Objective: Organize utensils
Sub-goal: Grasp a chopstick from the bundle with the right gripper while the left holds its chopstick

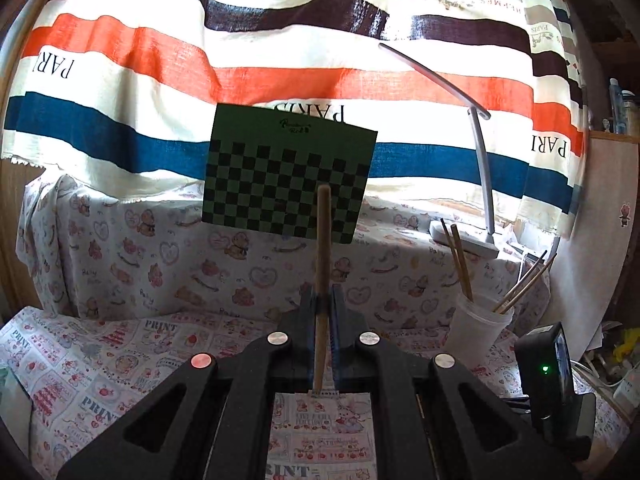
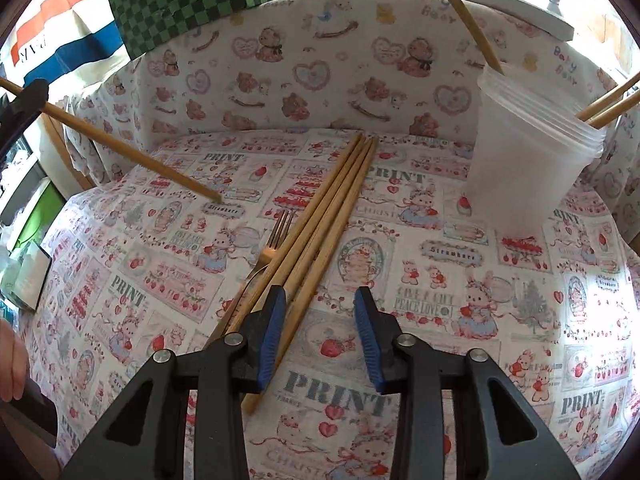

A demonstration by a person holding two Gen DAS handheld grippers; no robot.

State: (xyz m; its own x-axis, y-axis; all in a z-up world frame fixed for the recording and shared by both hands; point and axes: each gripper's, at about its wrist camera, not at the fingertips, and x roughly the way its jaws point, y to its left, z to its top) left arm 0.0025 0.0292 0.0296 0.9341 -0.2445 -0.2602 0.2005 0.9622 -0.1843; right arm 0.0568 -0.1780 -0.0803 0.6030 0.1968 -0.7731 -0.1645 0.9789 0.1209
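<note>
Item: my left claw [image 1: 323,308] clamps one chopstick [image 1: 322,248]; right claw [image 2: 320,320], half-wide, straddles chopsticks [image 2: 332,204] left of cup [image 2: 528,160]; next, close.

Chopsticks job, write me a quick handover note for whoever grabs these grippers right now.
Left gripper: shut on one chopstick, raised above the table.
Right gripper: open, fingers low over the bundle of chopsticks lying on the tablecloth, not gripping yet.
A fork lies beside that bundle.
Done: several chopsticks already stand in the plastic cup.
Left: cup the held chopstick, then the bundle; the fork still needs sorting.
</note>
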